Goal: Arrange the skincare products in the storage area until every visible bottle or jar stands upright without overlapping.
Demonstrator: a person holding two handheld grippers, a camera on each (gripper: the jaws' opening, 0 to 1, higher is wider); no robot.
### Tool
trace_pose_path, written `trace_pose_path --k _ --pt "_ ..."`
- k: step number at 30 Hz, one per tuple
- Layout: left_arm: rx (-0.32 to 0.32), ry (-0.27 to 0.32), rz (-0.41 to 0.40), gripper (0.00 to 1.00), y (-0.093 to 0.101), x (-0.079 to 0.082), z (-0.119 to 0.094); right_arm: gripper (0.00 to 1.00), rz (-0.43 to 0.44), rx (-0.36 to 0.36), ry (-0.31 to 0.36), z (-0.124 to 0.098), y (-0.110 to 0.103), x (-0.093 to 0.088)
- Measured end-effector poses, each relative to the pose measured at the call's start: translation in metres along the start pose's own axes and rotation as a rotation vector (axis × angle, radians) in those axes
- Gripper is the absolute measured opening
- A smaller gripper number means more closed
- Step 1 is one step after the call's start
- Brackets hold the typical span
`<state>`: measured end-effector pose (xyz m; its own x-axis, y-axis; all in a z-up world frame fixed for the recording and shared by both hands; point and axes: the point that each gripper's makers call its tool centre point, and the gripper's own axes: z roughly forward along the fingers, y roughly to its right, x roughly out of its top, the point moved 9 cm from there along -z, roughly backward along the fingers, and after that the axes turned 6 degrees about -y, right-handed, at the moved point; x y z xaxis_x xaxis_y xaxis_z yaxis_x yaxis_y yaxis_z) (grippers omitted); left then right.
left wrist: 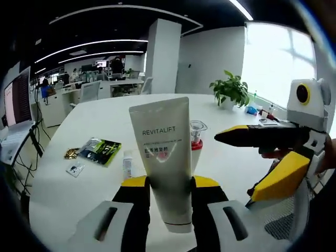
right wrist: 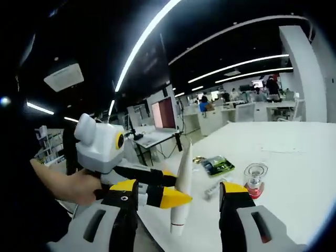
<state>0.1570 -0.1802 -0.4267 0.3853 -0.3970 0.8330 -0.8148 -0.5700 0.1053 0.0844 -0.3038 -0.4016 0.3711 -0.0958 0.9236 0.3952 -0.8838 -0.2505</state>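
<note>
**Tube held cap-down above the worktop, not yet set down**

In the left gripper view, the left gripper (left wrist: 169,197) is clamped on a white tube (left wrist: 164,157) marked REVITALIFT, its jaws pressing the lower body on either side, the cap end pointing down towards the camera and the flat crimped end up. Off to that gripper's right, the right gripper (left wrist: 252,157) hangs with its yellow-and-black jaws spread apart and nothing between them. In the right gripper view the tube (right wrist: 181,189) shows edge-on in the left gripper's (right wrist: 157,195) hold, lifted clear of the worktop (right wrist: 294,157).

Just beyond the tube stands a small clear bottle (left wrist: 197,137) with a red band, upright on the worktop. To the left of it, a small white item (left wrist: 127,164) stands close by; what it is I cannot tell. Further left lie a green packet (left wrist: 101,150) and two small sachets (left wrist: 73,160), flat. A potted plant (left wrist: 231,90) sits at the far edge.

The main risk is the tube: its narrow cap makes a poor base, so it may topple on release, and it could knock over the clear bottle if set too near.
</note>
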Motion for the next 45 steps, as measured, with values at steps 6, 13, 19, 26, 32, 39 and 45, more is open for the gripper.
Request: trace_pose_path --k 6,13,19,26,32,39,45 --pt "-0.006 0.0 0.02 0.25 0.005 -0.003 -0.005 0.62 0.02 0.029 -0.007 0.005 -0.005 0.0" --pt "-0.016 0.006 0.044 0.25 0.011 -0.004 -0.006 0.52 0.083 0.053 -0.015 0.014 -0.009 -0.001" --pt "-0.012 0.007 0.127 0.25 0.019 0.0 -0.009 0.39 0.147 0.025 -0.028 0.022 -0.006 0.004" --pt "0.003 0.015 0.19 0.25 0.022 0.008 -0.012 0.26 0.133 0.011 -0.095 0.029 -0.008 0.005" --pt "0.004 0.002 0.198 0.25 0.024 0.008 -0.011 0.17 0.092 -0.01 -0.121 0.033 -0.003 0.005" --pt "-0.006 -0.011 0.207 0.26 0.023 0.005 -0.011 0.06 0.05 -0.012 -0.15 0.034 0.001 0.003" --pt "-0.02 -0.018 0.253 0.28 0.02 0.003 -0.009 0.03 0.047 0.027 -0.152 0.036 0.006 -0.001"
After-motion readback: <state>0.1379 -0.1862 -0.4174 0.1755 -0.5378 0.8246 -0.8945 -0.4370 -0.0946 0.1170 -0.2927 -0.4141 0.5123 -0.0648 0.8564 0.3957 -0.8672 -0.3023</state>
